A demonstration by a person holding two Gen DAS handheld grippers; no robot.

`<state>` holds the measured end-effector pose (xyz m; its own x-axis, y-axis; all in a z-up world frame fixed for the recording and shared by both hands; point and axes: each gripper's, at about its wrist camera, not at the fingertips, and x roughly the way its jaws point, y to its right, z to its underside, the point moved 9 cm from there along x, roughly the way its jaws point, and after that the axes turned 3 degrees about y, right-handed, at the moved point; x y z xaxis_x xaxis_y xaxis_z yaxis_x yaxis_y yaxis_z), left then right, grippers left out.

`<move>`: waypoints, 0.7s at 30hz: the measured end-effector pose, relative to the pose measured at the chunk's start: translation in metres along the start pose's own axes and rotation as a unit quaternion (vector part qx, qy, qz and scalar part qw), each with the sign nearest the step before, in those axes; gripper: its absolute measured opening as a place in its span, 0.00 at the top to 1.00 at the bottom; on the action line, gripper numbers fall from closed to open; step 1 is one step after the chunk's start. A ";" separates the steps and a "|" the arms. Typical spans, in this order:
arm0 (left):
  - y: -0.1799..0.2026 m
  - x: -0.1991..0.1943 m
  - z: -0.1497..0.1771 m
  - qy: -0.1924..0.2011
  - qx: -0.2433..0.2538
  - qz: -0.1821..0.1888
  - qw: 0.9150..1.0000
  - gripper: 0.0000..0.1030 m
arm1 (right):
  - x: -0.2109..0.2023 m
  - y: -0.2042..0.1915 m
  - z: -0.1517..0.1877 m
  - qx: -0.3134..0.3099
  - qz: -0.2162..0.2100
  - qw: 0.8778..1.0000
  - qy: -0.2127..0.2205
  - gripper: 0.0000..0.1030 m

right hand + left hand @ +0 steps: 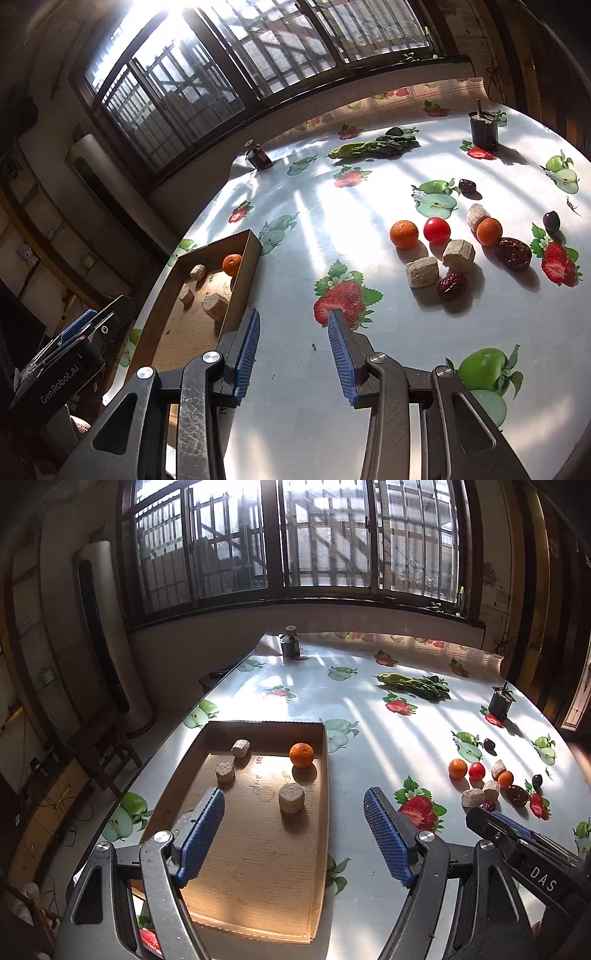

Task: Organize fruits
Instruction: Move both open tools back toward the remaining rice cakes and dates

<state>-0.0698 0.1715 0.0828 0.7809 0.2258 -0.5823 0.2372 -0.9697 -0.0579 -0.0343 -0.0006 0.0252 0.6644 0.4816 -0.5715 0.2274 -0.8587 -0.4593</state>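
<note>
A shallow cardboard tray (258, 867) (251, 247) lies at the table's left side, holding an orange (301, 754) (232, 264) and three beige cylinder pieces (291, 798). My left gripper (293, 823) hovers open over the tray's near half, nothing between its blue pads. To the right lies a loose group: two oranges (404, 234) (488, 231), a red tomato (436, 229), beige chunks (422, 272) and dark red dates (451, 286). My right gripper (293, 334) is open above bare tablecloth, short of that group, holding nothing.
The table (295, 236) wears a glossy cloth printed with apples and strawberries. Leafy greens (373, 146) lie at the back. Two small dark holders (483, 129) (290, 646) stand near the far edge. A window is behind; the table's left edge drops to the floor.
</note>
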 end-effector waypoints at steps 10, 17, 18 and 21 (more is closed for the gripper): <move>0.035 0.027 0.020 -0.050 0.010 0.047 0.998 0.25 | -0.039 0.102 -0.028 0.055 0.079 0.995 0.037 0.60; 0.085 0.051 0.038 -0.101 0.027 0.113 0.988 0.25 | -0.071 0.178 -0.052 0.063 0.155 0.985 0.048 0.60; 0.092 0.055 0.038 -0.107 0.025 0.121 0.987 0.25 | -0.072 0.185 -0.055 0.061 0.162 0.984 0.046 0.60; 0.109 0.063 0.033 -0.108 0.031 0.133 0.985 0.25 | -0.068 0.207 -0.063 0.059 0.181 0.981 0.038 0.60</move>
<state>-0.0134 0.0765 0.0133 0.6679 -0.0545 -0.7422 0.0002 -0.9973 0.0734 0.0124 -0.2228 0.0119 0.7381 0.1305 -0.6619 -0.1142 -0.9428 -0.3132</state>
